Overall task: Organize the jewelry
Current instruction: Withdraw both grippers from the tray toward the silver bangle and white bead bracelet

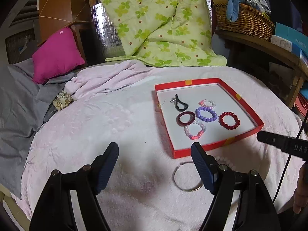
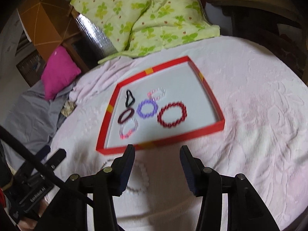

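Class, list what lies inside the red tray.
Inside the red tray: a black loop, a dark red ring, a purple bracelet, a red bracelet and two pale pink-and-clear bracelets. Its near wall hides a strip of the floor.

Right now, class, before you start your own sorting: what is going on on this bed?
A person holds a two-finger tool in each hand over a pink blanket. Both the left tool and the right tool are open and empty. A red tray already holds six pieces, among them a red bead bracelet and a purple bead bracelet. A thin silver bangle and a pale bead bracelet lie on the blanket outside the tray.
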A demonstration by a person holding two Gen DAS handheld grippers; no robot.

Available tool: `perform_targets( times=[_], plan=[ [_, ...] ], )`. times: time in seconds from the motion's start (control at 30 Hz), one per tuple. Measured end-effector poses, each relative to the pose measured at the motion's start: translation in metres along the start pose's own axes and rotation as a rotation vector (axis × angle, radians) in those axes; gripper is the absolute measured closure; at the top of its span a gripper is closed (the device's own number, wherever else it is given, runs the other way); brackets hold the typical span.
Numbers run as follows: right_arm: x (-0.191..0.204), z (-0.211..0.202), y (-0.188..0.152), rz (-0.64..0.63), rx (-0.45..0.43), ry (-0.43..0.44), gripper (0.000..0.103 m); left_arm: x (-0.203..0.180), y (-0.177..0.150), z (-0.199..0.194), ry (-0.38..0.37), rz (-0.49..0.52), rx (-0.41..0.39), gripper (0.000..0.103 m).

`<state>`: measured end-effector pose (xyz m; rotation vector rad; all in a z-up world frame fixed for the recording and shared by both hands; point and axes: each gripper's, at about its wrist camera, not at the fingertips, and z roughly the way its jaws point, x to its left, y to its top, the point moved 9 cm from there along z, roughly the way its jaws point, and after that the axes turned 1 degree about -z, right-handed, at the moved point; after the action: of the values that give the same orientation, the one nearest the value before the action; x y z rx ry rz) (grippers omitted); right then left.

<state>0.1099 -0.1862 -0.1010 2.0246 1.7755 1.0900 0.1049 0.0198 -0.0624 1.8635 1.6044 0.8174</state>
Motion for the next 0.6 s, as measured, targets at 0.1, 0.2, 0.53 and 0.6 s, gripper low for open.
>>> perform_targets(
  times=[0.1,0.2,0.53,0.6],
  plan=[
    [0.001,0.006,-0.006,-0.008,0.024,-0.006,0.051,0.005,-0.003,0.002,0.010,0.005,0.006,0.025],
    [0.003,0.014,-0.009,-0.028,0.041,-0.013,0.051,0.011,-0.006,0.005,0.024,0.009,0.015,0.025],
    [0.002,0.028,-0.016,-0.032,0.092,-0.004,0.051,0.030,-0.038,0.047,0.077,0.050,0.157,0.025],
    [0.000,0.032,-0.019,-0.036,0.111,-0.003,0.051,0.034,-0.047,0.056,0.080,0.053,0.197,0.025]
  ],
)
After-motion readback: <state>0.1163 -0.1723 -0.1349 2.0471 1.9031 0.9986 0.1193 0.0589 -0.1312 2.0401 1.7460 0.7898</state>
